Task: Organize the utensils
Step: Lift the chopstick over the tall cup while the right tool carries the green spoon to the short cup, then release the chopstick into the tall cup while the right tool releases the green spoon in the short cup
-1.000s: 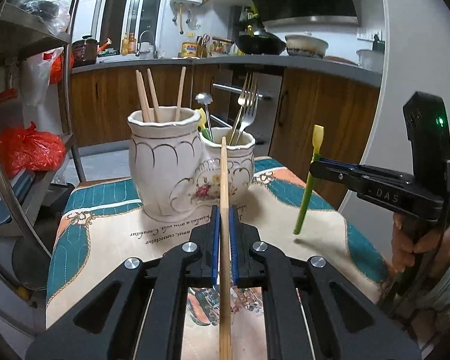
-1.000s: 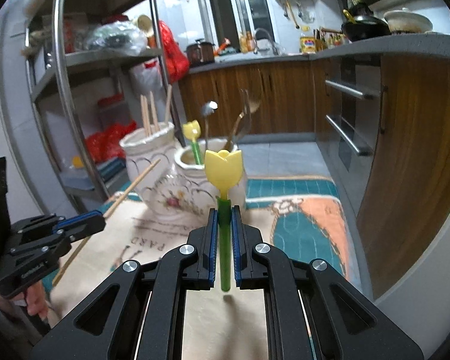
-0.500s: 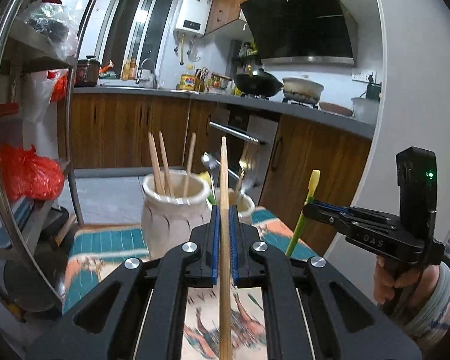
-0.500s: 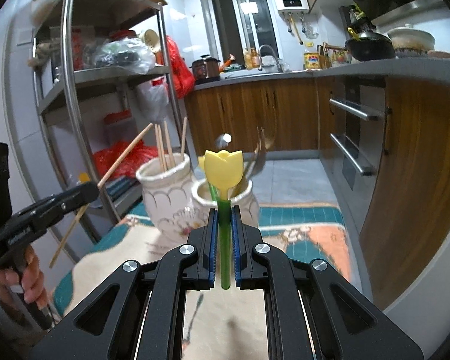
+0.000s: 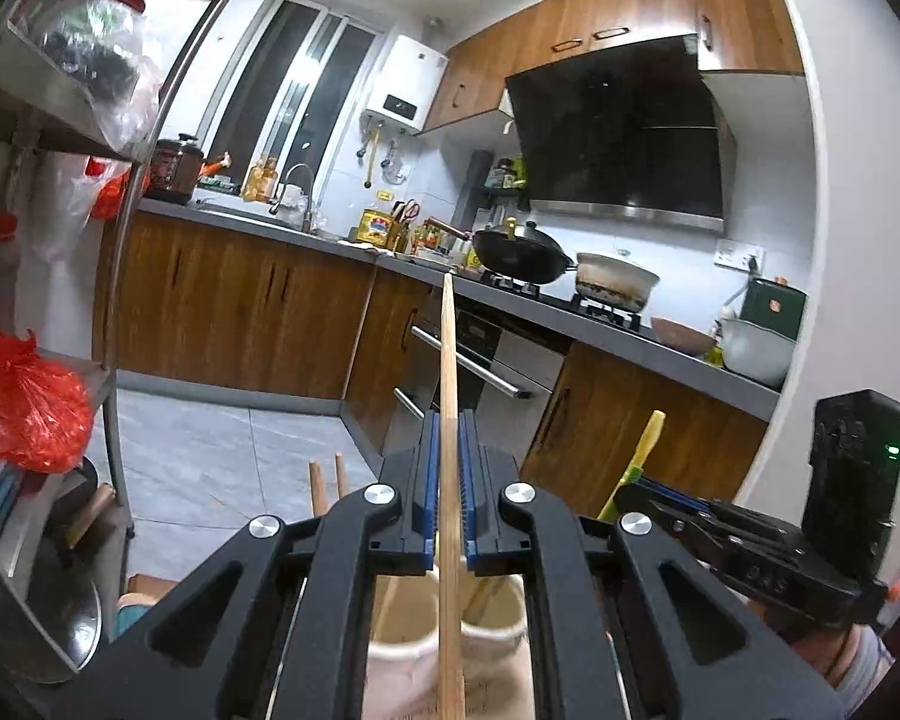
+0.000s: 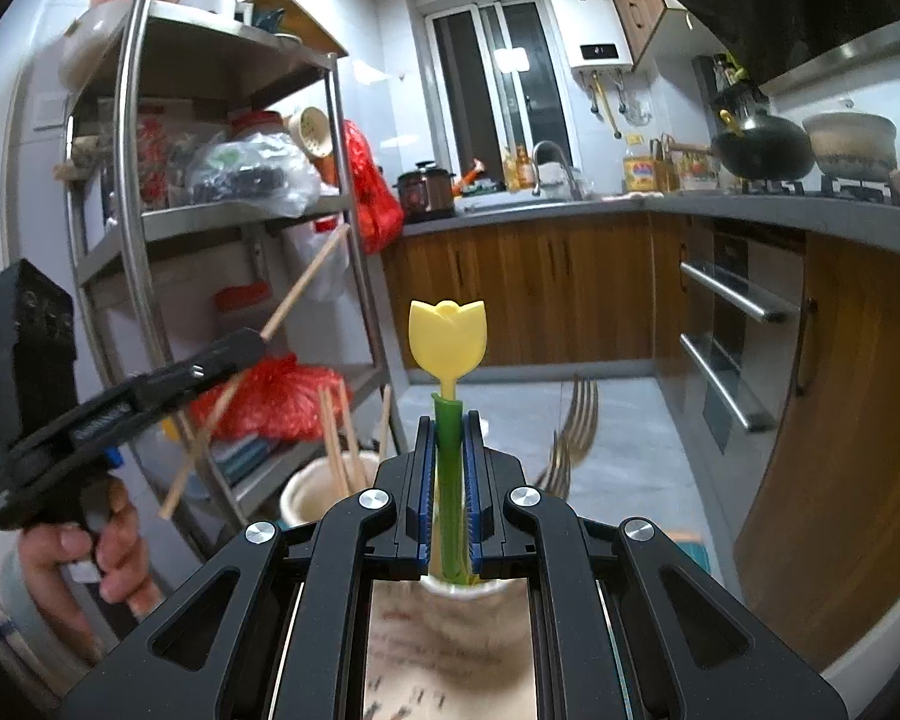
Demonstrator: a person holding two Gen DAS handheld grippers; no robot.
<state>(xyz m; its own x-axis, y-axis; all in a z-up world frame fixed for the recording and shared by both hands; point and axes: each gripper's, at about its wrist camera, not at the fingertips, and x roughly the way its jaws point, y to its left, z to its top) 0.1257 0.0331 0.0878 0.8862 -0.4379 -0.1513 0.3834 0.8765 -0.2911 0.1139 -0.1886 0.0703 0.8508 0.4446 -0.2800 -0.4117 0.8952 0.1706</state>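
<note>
Left wrist view: the left claw (image 5: 447, 498) grips a wooden chopstick (image 5: 448, 372); it has risen since a second ago — the chopstick jar (image 5: 403, 630) now sits below, mostly hidden; ready to drop in. Right wrist view: the right claw (image 6: 448, 480) clamps the tulip-topped utensil (image 6: 447, 339), lifted likewise — the second jar (image 6: 459, 606) beneath is largely hidden, forks (image 6: 576, 420) blurred.
</note>
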